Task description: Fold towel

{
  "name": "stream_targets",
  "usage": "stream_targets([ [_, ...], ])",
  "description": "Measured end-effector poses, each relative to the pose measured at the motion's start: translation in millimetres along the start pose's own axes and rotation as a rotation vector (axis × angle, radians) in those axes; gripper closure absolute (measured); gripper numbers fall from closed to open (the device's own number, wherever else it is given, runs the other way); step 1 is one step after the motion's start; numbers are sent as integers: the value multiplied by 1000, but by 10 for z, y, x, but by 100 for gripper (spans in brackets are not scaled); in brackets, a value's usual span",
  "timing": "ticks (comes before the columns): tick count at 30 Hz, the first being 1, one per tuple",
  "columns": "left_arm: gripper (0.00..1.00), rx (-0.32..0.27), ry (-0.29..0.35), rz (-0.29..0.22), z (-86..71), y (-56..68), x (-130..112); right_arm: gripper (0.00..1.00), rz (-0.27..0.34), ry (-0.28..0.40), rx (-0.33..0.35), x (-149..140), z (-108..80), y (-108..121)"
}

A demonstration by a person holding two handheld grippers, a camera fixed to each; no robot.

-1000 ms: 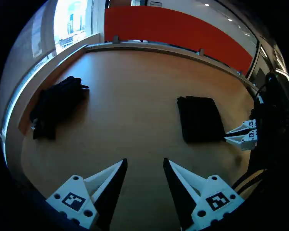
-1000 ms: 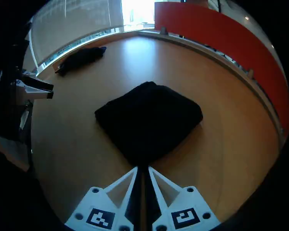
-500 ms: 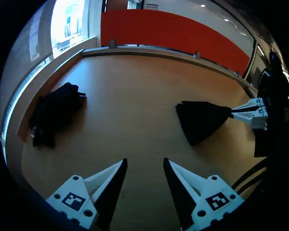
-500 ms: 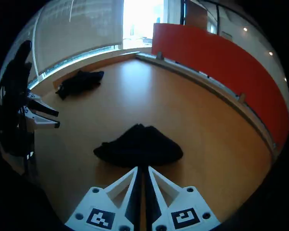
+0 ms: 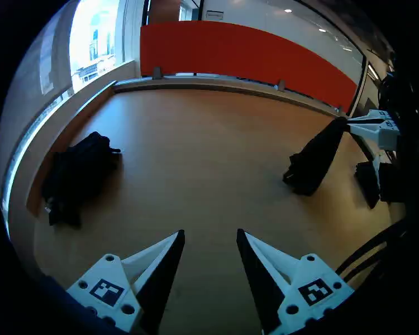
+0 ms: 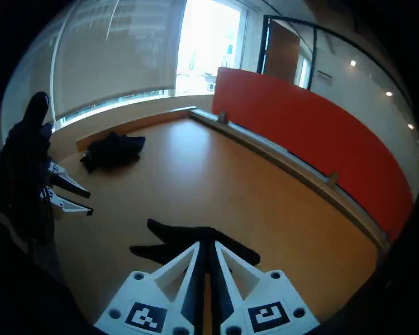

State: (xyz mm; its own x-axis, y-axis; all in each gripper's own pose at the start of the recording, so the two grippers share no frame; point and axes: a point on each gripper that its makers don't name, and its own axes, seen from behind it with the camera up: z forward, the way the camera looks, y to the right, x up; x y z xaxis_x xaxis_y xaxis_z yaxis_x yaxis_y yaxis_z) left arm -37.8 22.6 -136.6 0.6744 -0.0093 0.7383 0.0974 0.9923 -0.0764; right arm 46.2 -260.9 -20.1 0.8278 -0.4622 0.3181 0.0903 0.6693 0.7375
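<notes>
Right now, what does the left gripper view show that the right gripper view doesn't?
Left gripper view: the open left gripper up close, and the black cloth towel hanging from the right gripper, seen side-on. Right gripper view: that gripper's white fingers shut on the towel up close, plus the left one farther off with the hand holding it. Shared: the wooden tabletop, long red panel, crumpled dark bundle and bright window.
</notes>
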Motion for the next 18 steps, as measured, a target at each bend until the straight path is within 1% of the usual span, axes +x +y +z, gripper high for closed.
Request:
stream_targets([
  [9,32,-14,4,24,3,97,75,96,36,16,-58,1,-263,366],
  [18,32,-15,-1,40,37,154,120,96,50,12,-128,-90,-589,919],
])
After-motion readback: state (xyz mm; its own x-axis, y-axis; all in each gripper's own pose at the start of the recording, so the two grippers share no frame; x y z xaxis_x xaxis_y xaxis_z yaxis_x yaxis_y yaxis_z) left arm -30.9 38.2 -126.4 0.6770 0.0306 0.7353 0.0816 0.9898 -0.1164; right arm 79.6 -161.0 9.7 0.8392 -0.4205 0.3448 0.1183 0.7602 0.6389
